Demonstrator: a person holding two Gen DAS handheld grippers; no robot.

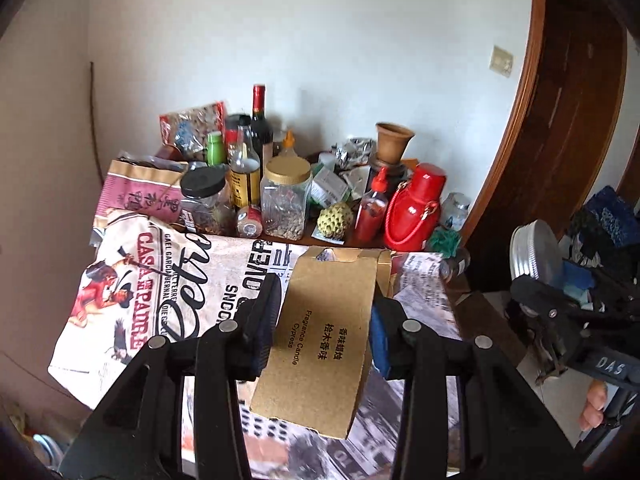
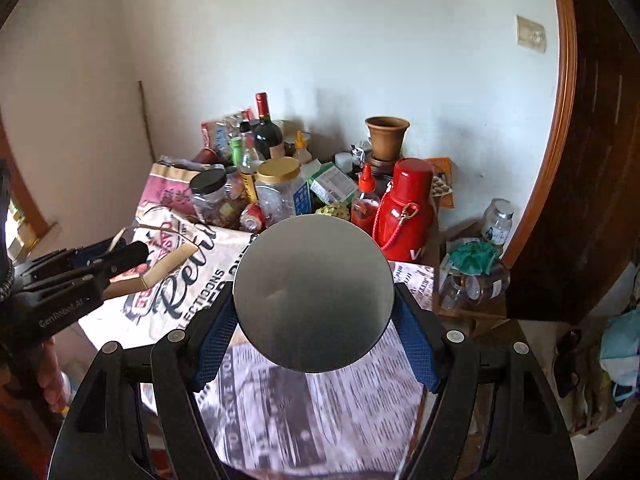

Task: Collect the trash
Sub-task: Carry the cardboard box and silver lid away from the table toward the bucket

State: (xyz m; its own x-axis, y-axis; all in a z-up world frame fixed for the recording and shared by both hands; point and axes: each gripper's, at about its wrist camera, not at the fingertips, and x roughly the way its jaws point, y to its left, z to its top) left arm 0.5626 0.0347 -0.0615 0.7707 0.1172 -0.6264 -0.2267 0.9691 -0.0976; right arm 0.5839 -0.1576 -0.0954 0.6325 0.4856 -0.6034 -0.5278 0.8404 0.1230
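The left gripper (image 1: 324, 320) is clamped across a flat brown candle carton (image 1: 320, 340), held edge-on so the empty box is apparently kept from buckling. A round metal lid (image 2: 313, 294) is pinched by its rim in the right gripper (image 2: 314, 332). Both are carried above the printed tablecloth (image 2: 320, 408). The lid's threaded side (image 1: 534, 250) is shown only in the left view.

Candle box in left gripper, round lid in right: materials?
Candle box: looks like brown kraft cardboard, matte, with printed black text and folded flaps. Round lid: probably metal, perhaps aluminium, with a dull brushed silver face; the left wrist view shows a ribbed rim.
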